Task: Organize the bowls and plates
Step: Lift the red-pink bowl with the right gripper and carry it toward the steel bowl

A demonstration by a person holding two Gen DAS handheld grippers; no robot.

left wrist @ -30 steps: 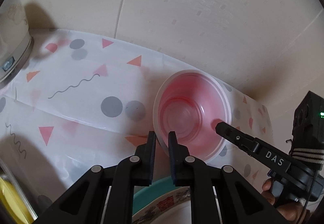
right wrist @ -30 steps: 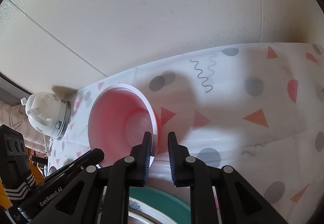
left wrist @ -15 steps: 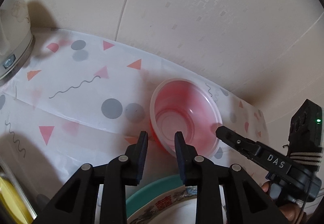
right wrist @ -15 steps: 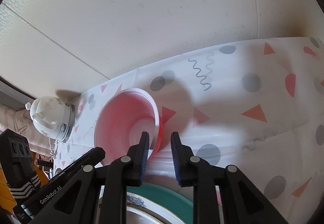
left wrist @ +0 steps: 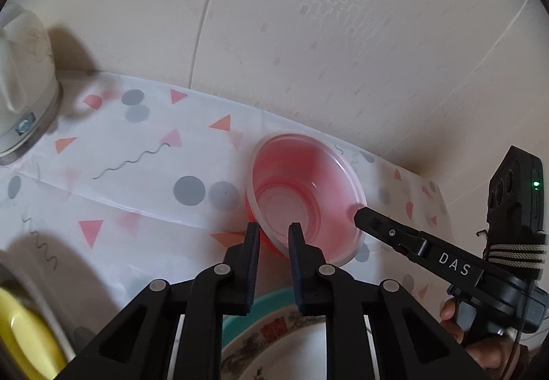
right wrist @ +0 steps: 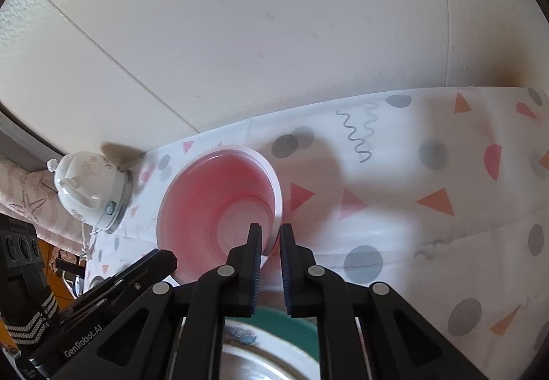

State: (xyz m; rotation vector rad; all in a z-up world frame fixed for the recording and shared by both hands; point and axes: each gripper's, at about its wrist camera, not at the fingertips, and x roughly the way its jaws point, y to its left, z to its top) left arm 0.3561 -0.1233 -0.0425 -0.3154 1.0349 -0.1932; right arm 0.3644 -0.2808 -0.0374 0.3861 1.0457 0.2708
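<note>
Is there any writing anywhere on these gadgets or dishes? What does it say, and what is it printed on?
"DAS": white letters on the black arm of the right gripper, seen from the left wrist camera.
"GenRobot.AI": white letters on the black arm of the left gripper, seen from the right wrist camera.
Red marks, perhaps characters, on the rim of the patterned plate: too blurred to read.

Patterned tablecloth (left wrist: 144, 174) covering the table, bearing a pink bowl (left wrist: 305, 194), a white kettle (right wrist: 91, 191) and a teal-rimmed plate (left wrist: 274, 314)
</note>
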